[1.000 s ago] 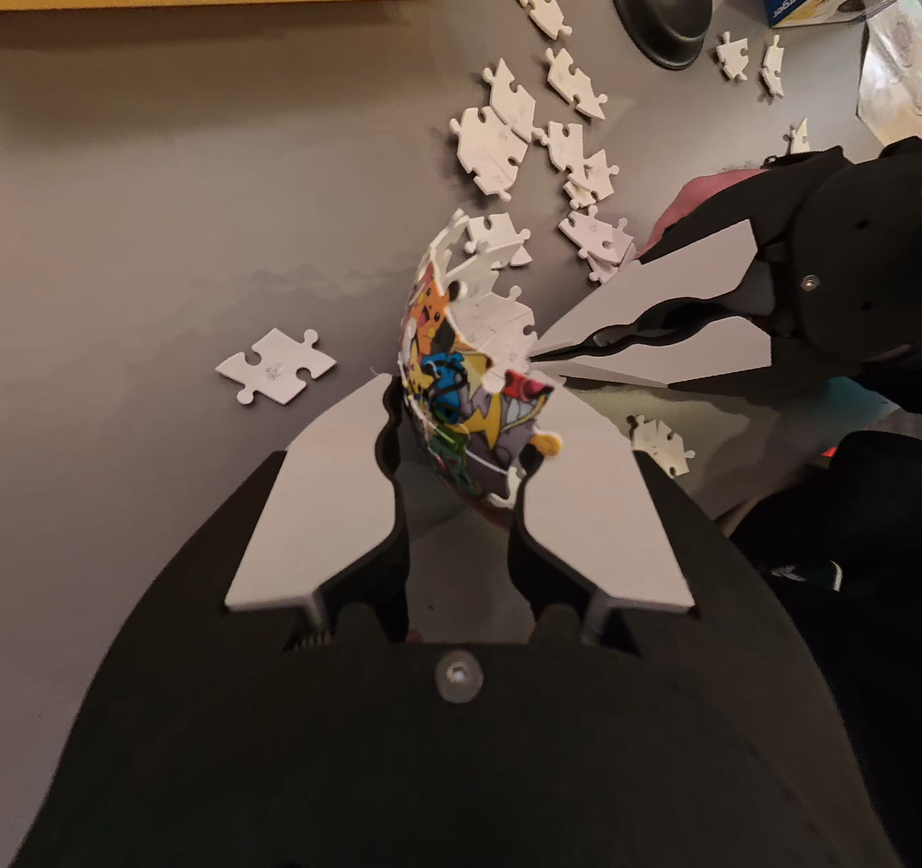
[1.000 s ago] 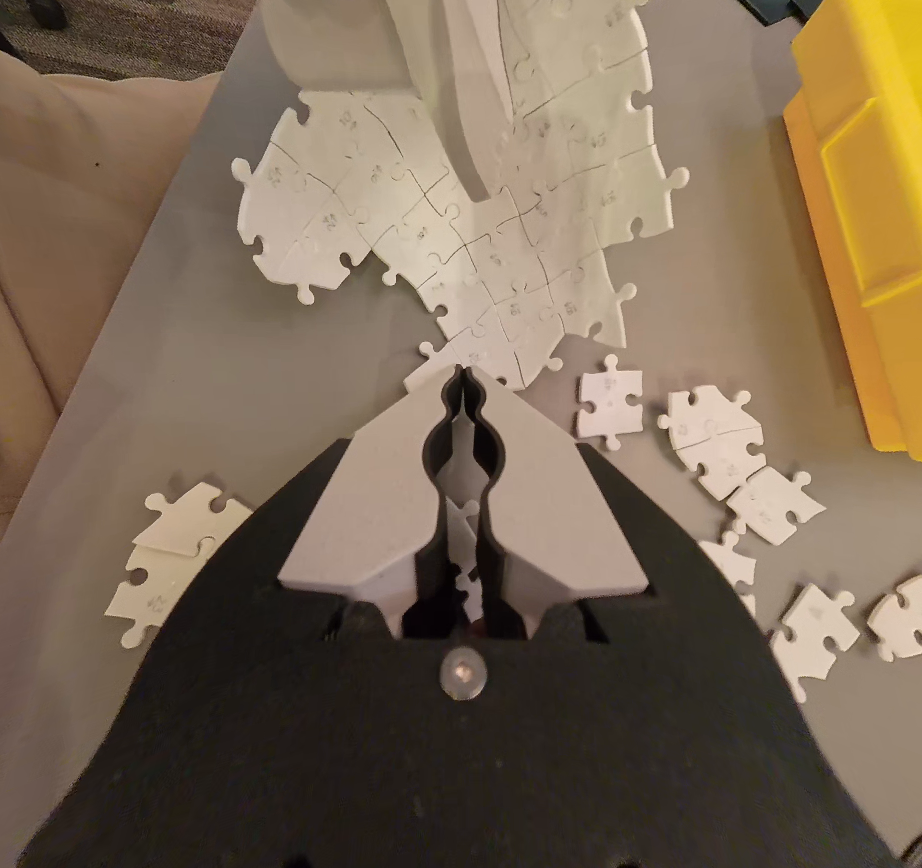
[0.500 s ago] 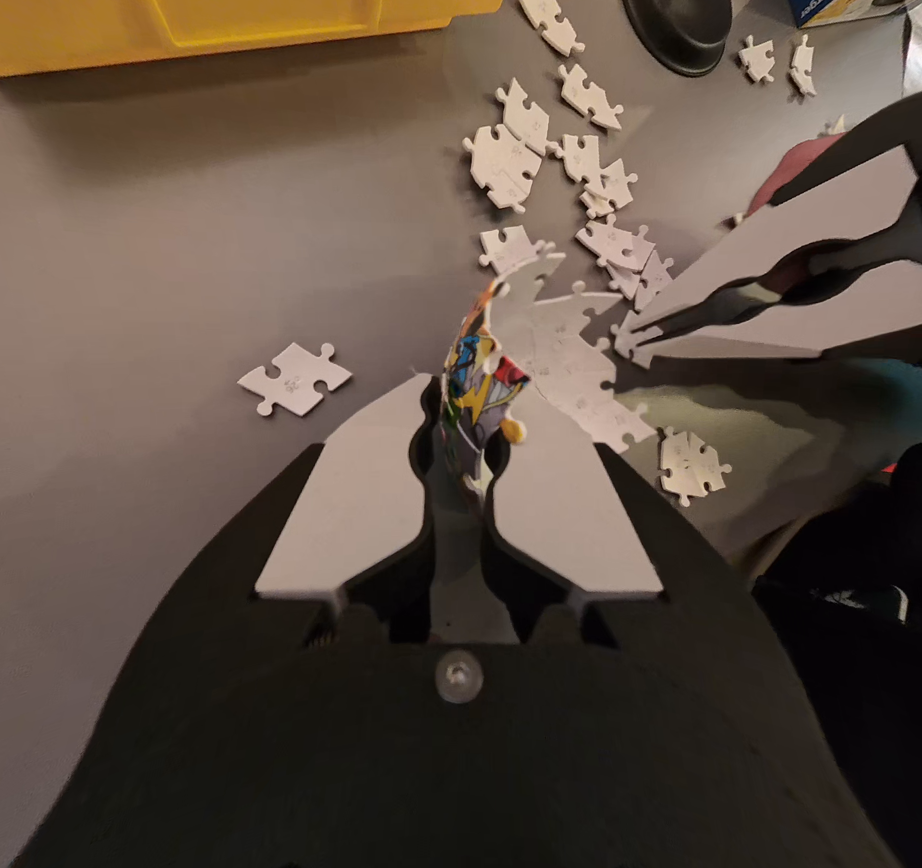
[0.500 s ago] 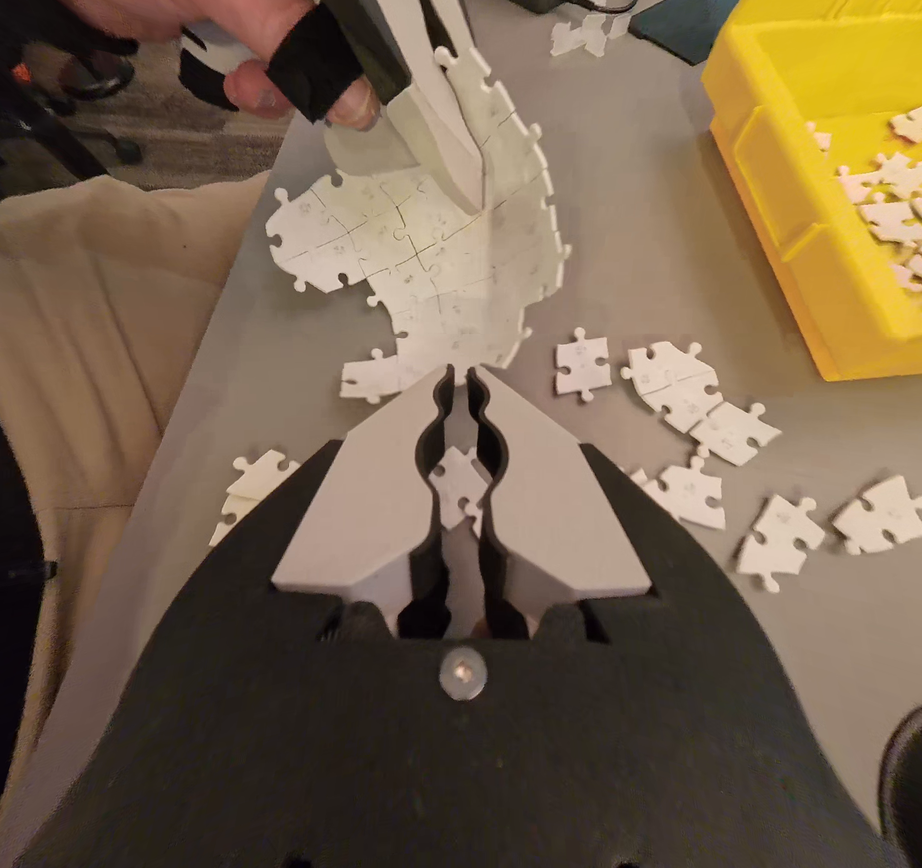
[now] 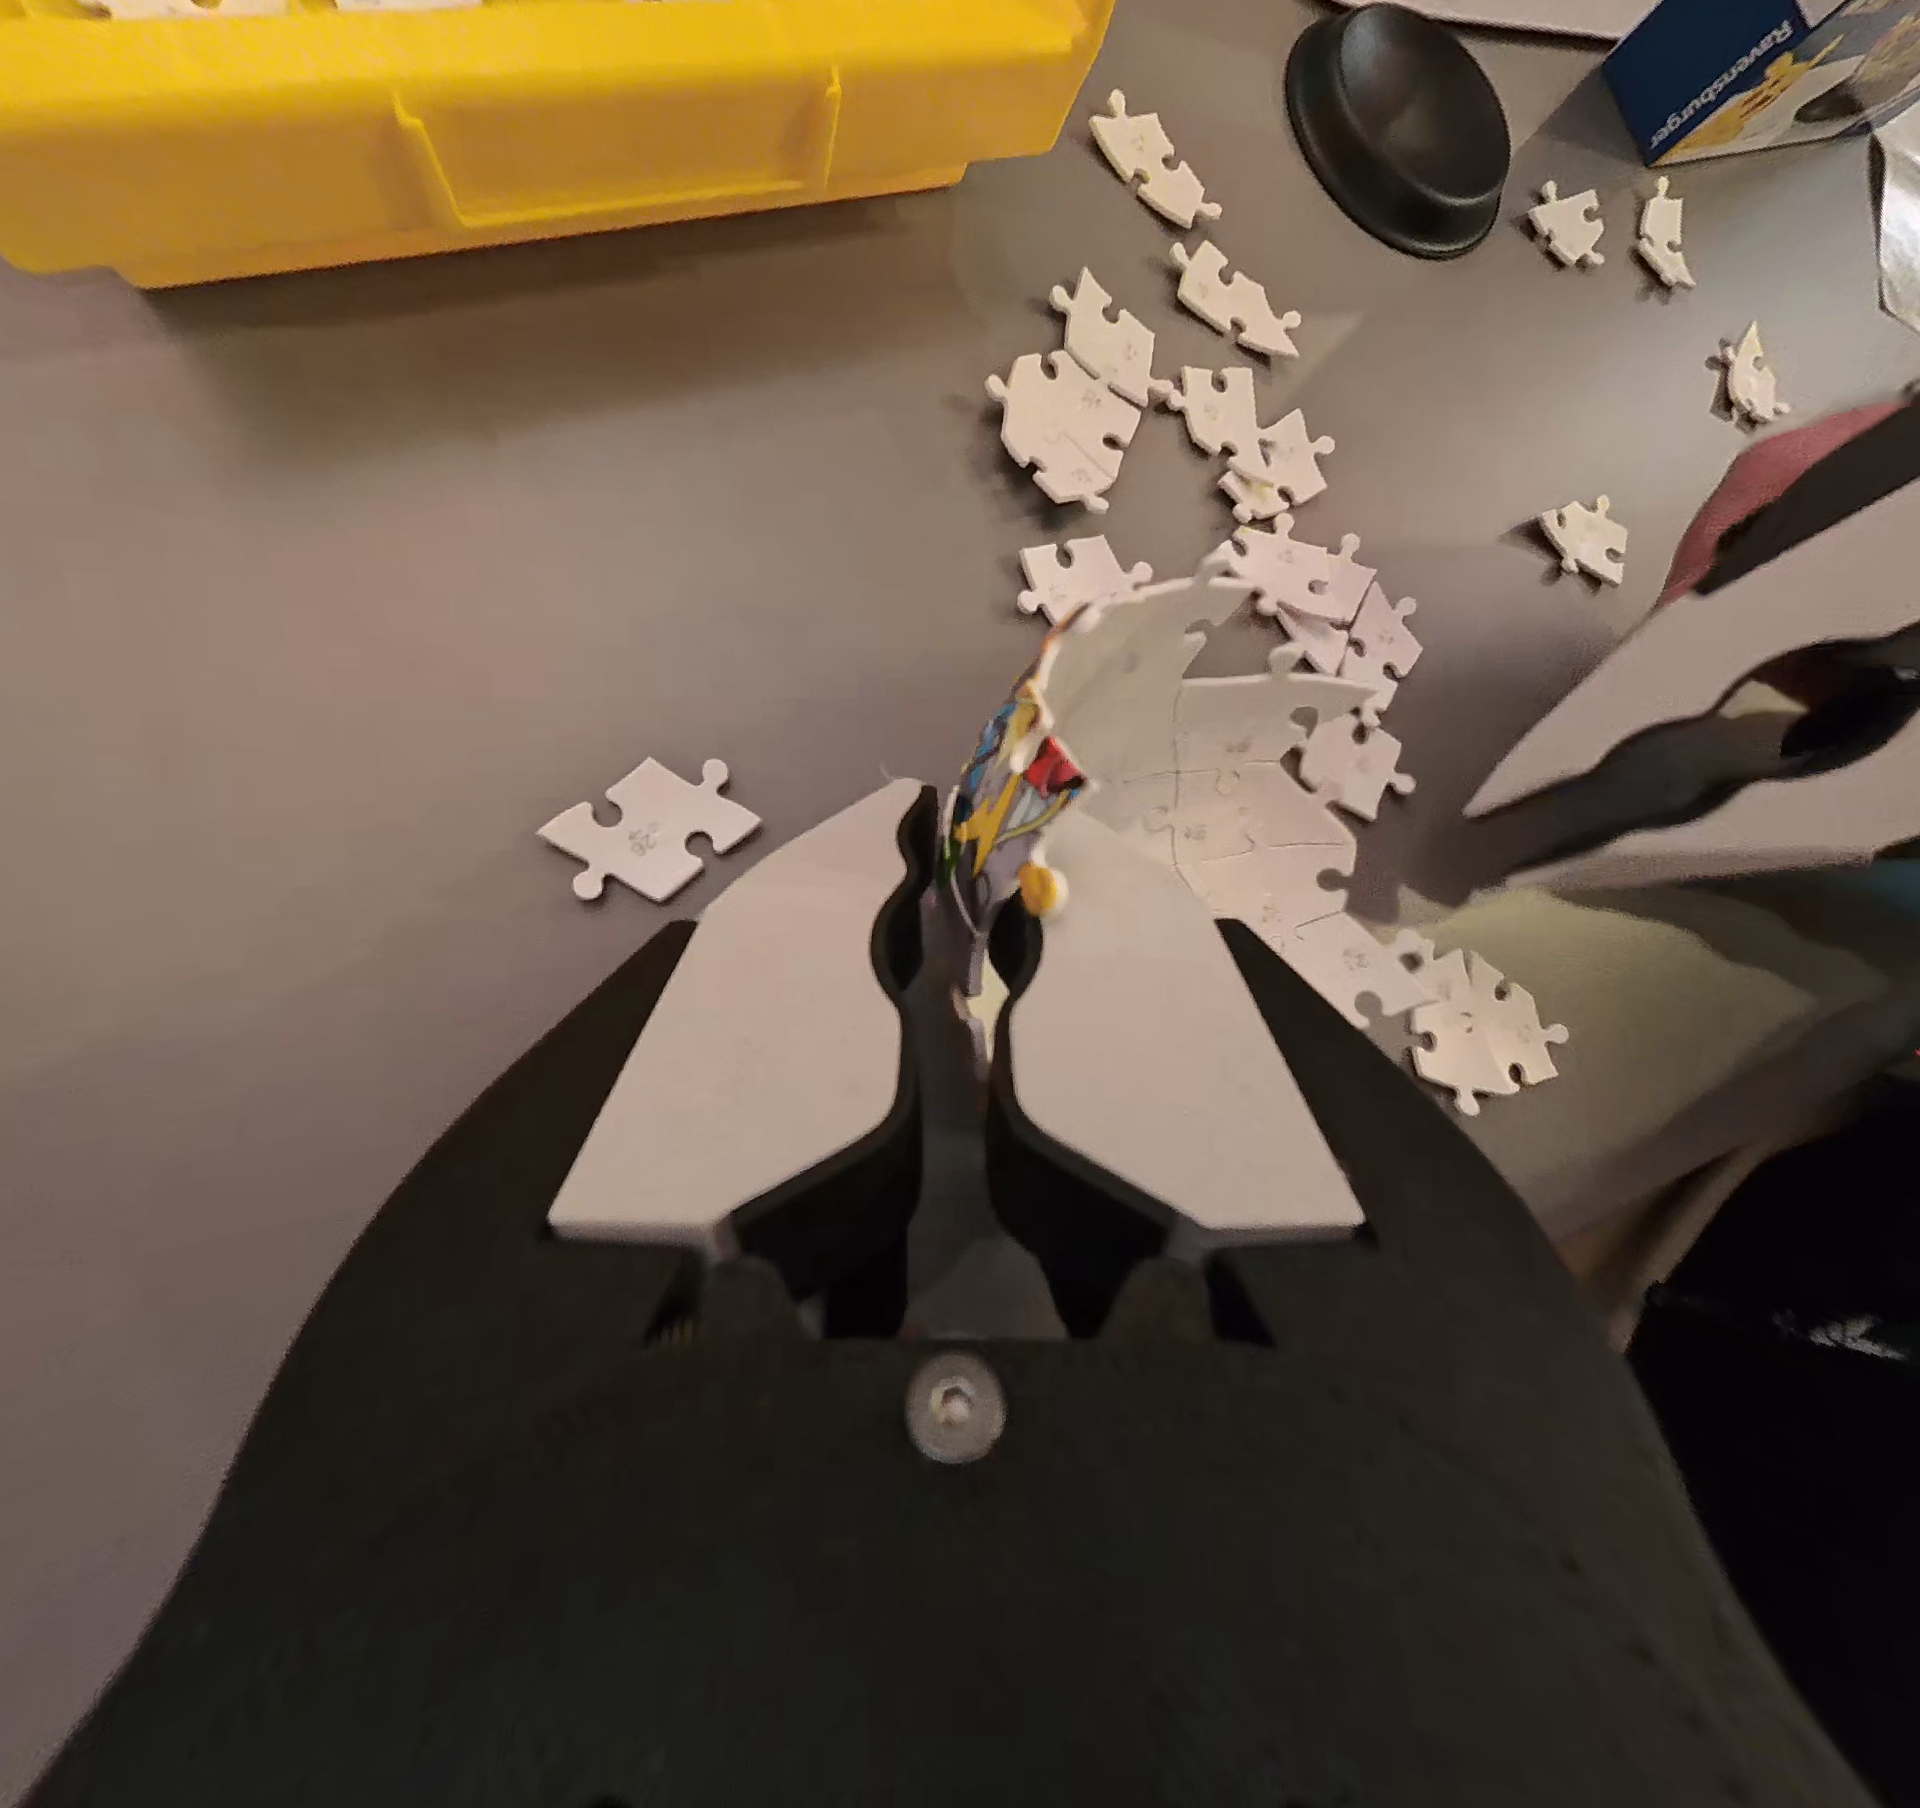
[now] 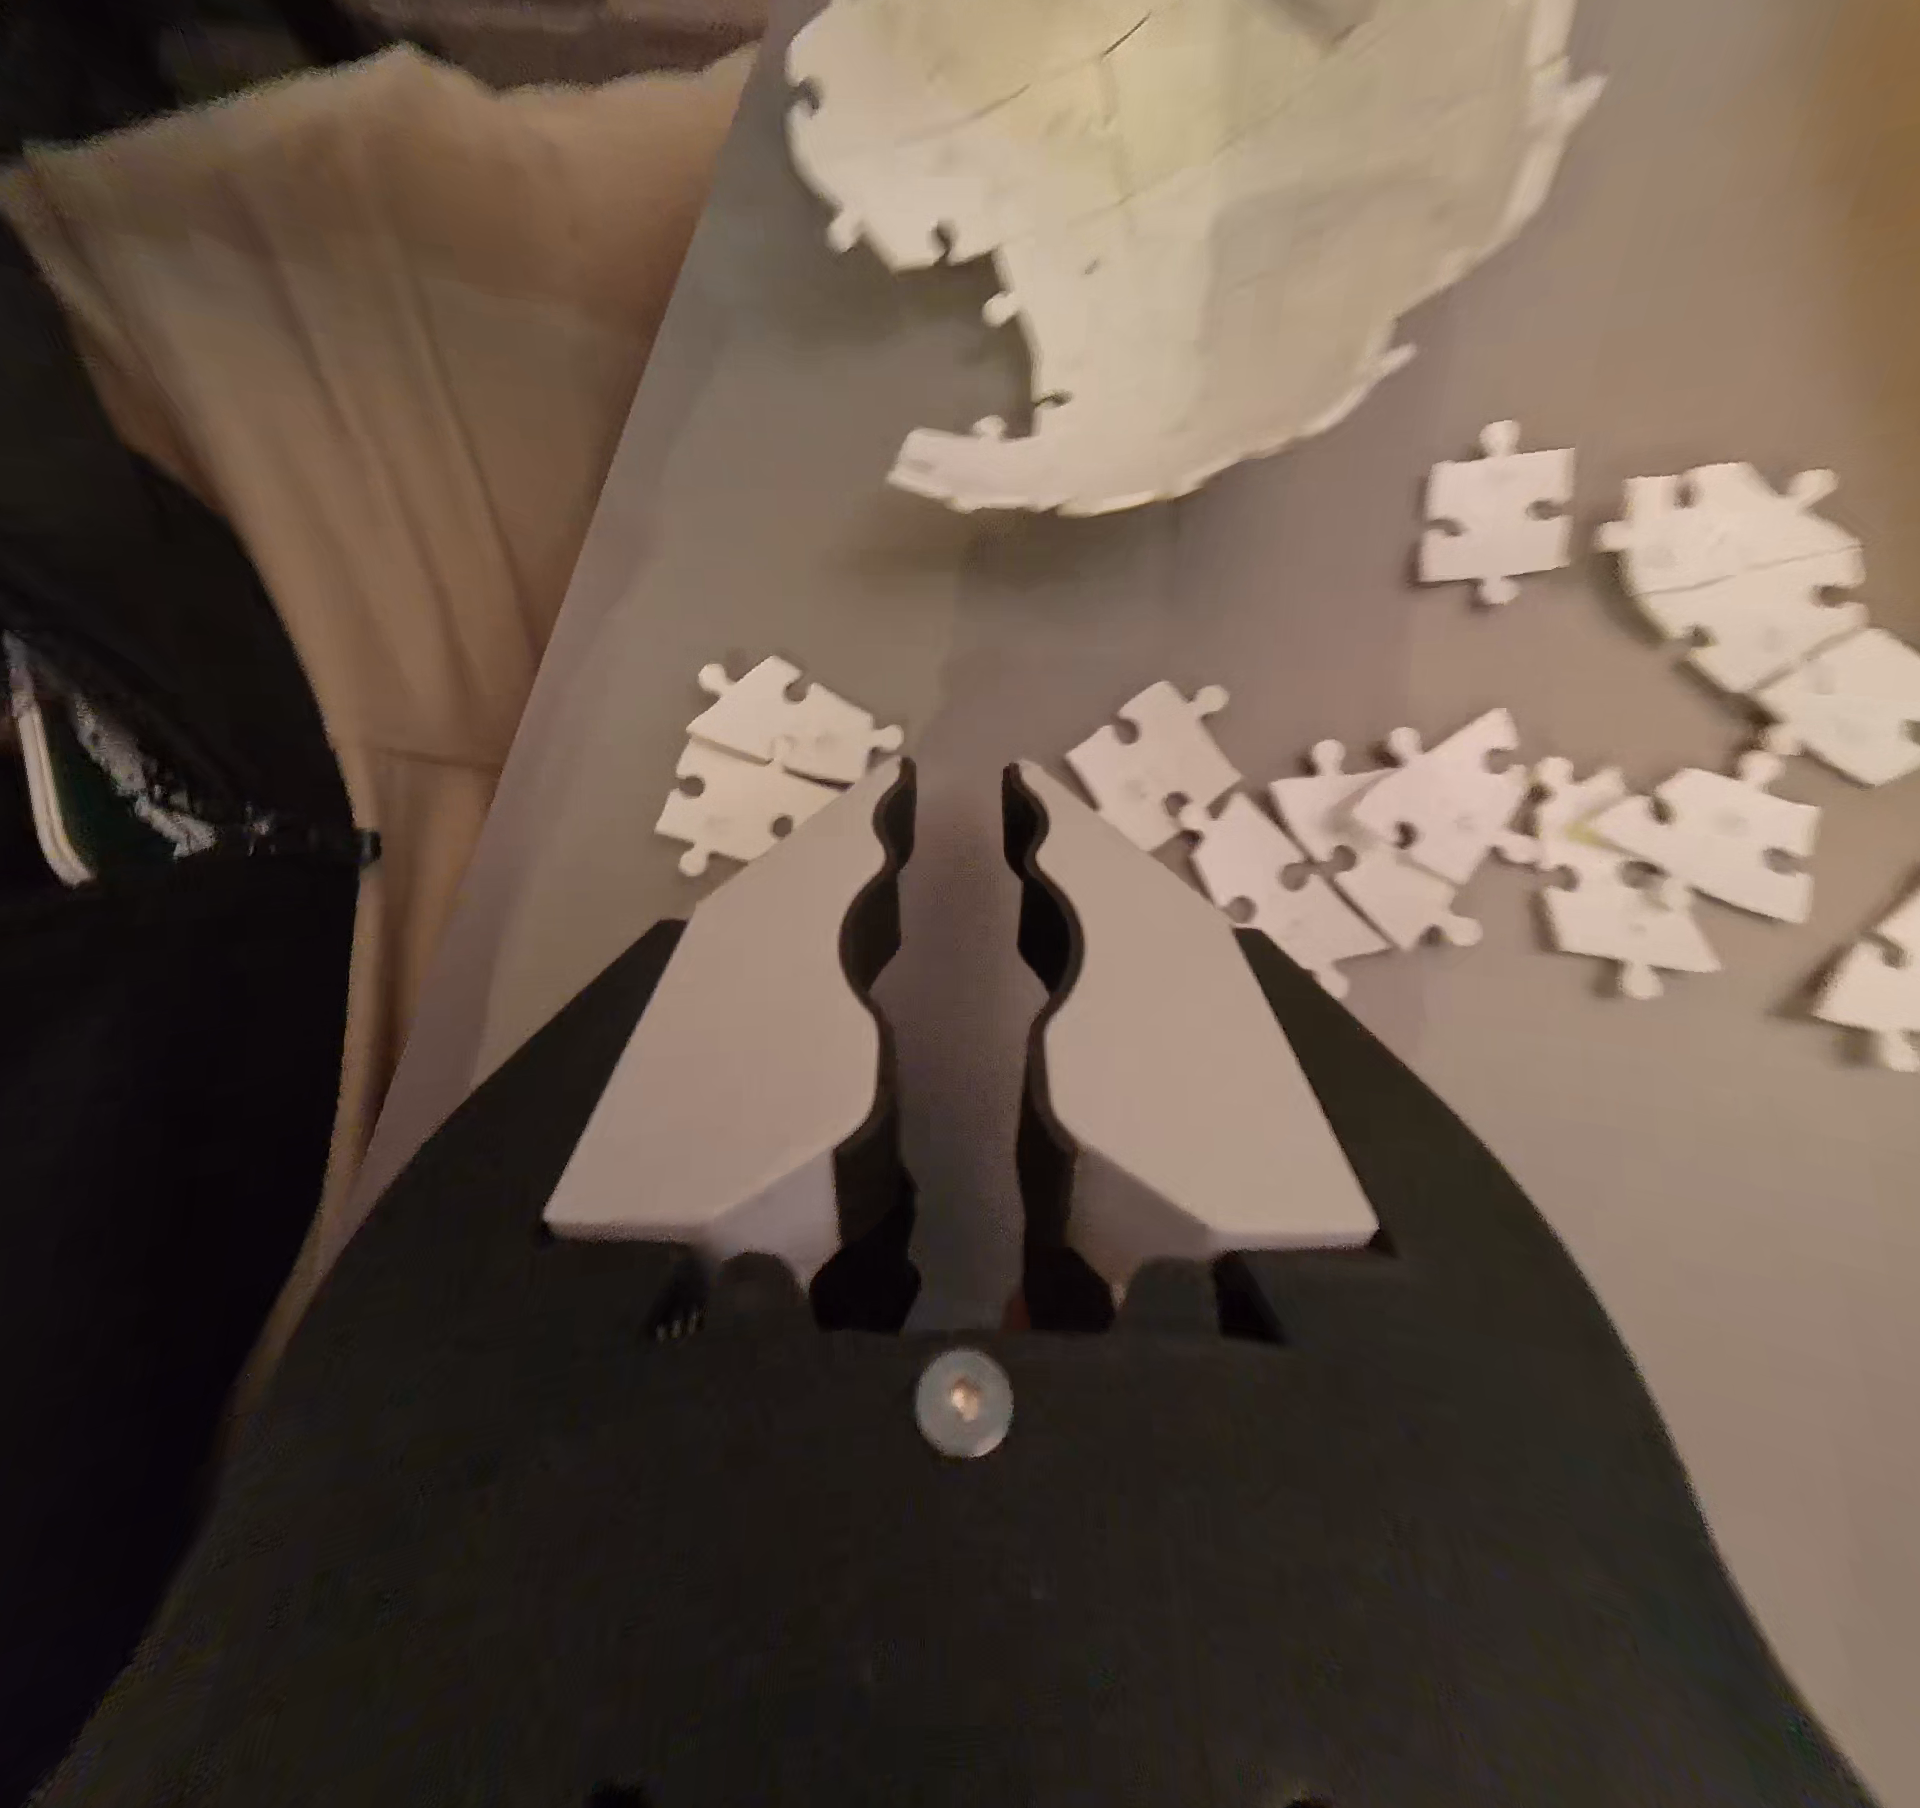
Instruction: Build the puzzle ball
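Note:
My left gripper (image 5: 961,813) is shut on the edge of the partly built puzzle ball shell (image 5: 1195,719), a curved sheet of joined pieces held on edge above the grey table. Its printed colourful side faces left and its white inner side faces right. In the right wrist view the shell (image 6: 1195,200) shows blurred at the top, white side towards me. My right gripper (image 6: 958,771) is slightly open and empty, low over the table between loose white pieces (image 6: 1153,771). It also shows at the right of the left wrist view (image 5: 1475,823), apart from the shell.
A yellow bin (image 5: 520,117) holding several pieces stands at the far left. A black dome stand (image 5: 1397,127) and a blue box (image 5: 1745,65) sit at the back. Loose white pieces (image 5: 1143,387) are scattered about, one alone (image 5: 649,828). A beige cloth (image 6: 364,356) lies past the table edge.
My right gripper has drawn back from the shell and its jaws have parted. My left gripper has closed tighter on the shell, which now stands more edge-on.

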Available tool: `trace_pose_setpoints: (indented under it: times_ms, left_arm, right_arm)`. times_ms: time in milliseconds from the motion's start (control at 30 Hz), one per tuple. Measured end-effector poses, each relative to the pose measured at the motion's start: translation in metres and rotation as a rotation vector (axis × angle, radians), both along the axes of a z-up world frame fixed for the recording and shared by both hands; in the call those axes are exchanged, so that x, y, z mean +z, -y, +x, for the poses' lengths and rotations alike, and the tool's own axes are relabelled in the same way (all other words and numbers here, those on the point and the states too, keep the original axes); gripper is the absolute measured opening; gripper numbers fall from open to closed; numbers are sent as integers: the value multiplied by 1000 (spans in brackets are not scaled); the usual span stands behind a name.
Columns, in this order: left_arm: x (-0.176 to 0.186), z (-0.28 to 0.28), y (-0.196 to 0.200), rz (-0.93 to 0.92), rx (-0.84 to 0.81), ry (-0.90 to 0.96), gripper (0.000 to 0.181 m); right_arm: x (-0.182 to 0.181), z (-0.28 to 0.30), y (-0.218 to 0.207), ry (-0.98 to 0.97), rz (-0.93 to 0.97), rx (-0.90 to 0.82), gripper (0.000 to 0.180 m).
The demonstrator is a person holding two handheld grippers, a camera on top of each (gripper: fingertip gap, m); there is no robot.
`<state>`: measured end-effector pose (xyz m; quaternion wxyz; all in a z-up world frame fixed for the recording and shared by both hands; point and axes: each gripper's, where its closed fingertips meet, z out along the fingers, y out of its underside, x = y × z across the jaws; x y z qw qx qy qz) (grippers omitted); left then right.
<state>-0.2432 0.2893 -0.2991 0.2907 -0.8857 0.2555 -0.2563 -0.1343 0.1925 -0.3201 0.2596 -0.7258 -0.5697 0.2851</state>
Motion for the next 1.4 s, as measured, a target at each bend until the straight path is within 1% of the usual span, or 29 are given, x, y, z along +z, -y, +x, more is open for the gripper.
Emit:
trace_pose_setpoints:
  times_ms: [100,200,300,433,533,733,867,1133,1267,1400]
  left_arm:
    - [4,0,-4,23,24,24,7]
    - [7,-1,-7,44,51,49,7]
    - [11,-2,-10,78,79,60,7]
    - [15,-1,-13,120,106,73,8]
    - [15,0,-13,143,121,80,6]
    - [15,3,-14,183,154,104,7]
    - [16,5,-13,215,173,109,7]
    - [19,0,-8,278,180,67,6]
    - [17,-4,-6,272,189,77,6]
    - [18,-5,-5,274,189,83,6]
  right_arm:
    - [-10,-5,19,48,2,106,26]
    - [-18,-10,26,88,35,140,33]
    - [-20,-16,25,97,27,118,32]
    - [-21,-18,20,102,22,65,22]
    - [-21,-17,18,97,12,24,16]
    - [-21,-11,9,87,-13,-130,15]
    - [-20,-8,11,61,-43,-188,10]
    - [-20,-10,14,49,-70,-228,18]
    - [-19,-11,17,68,-66,-231,24]
    - [-19,-10,27,88,-86,-188,24]
